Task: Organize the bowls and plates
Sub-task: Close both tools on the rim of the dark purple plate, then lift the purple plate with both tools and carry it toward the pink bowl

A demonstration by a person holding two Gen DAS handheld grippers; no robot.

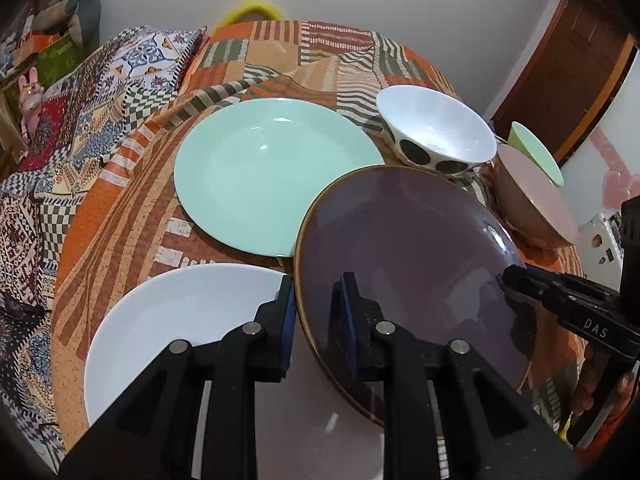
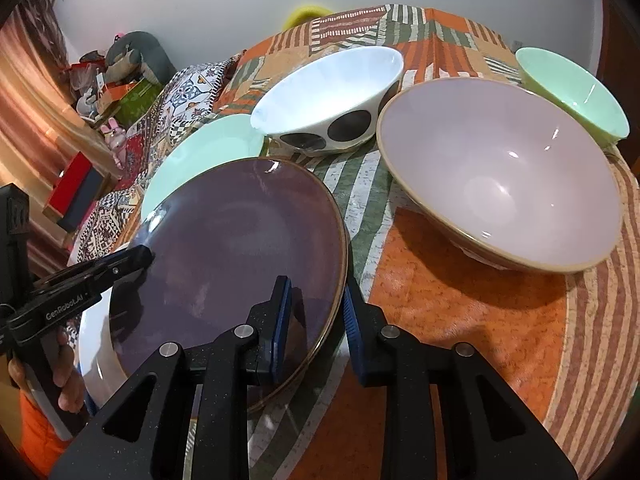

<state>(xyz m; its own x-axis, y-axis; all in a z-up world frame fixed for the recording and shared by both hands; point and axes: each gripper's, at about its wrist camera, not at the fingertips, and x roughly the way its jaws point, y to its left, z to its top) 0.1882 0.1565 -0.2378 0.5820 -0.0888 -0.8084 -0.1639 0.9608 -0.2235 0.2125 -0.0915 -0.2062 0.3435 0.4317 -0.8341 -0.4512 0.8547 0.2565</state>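
Patchwork tablecloth [image 2: 460,320]: purple plate [image 2: 240,248] pinched at opposite rims by left gripper [image 1: 316,320] and right gripper [image 2: 316,320]; white plate [image 1: 172,320] beneath.

3 plates [image 1: 276,176], 3 bowls [image 2: 500,184]

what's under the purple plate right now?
The purple plate, gripped at opposite rims by both grippers, overlaps the white plate and the mint plate's near edge. Whatever cloth lies beneath its centre is hidden.
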